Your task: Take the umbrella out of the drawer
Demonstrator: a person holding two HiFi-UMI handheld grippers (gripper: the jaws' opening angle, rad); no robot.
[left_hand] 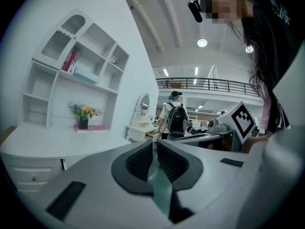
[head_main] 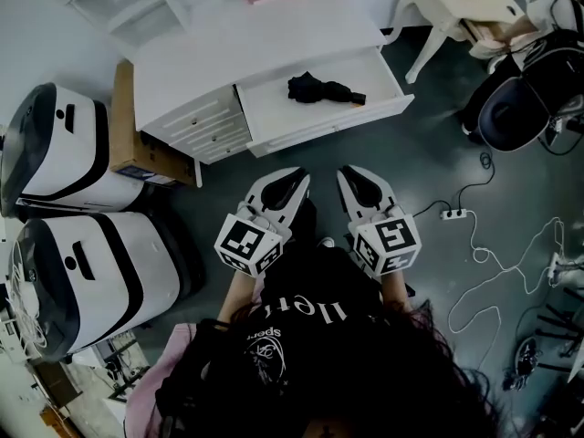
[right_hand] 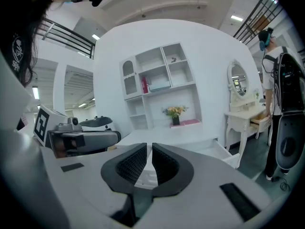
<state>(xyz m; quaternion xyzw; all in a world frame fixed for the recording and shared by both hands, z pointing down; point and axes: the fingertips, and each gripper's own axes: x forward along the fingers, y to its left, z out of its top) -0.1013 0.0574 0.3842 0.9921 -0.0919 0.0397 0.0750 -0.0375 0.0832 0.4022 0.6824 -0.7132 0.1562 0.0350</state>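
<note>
A folded black umbrella [head_main: 324, 89] lies in the open white drawer [head_main: 274, 137] of the white desk [head_main: 255, 39]. Both grippers hover side by side close to my body, well short of the drawer front. My left gripper [head_main: 297, 181] has its pads together with nothing between them, and the same narrow slit shows in the left gripper view [left_hand: 155, 144]. The right gripper [head_main: 350, 175] is shut and empty too [right_hand: 149, 147]. In the right gripper view the open drawer [right_hand: 217, 150] shows ahead, and the umbrella is hidden there.
Two white and black machines [head_main: 64, 144] [head_main: 87, 281] and a cardboard box [head_main: 128, 126] stand left of the desk. A power strip [head_main: 453, 213] with cables lies on the floor at right. A black chair [head_main: 511, 108] and a white dressing table [head_main: 456, 7] are at upper right.
</note>
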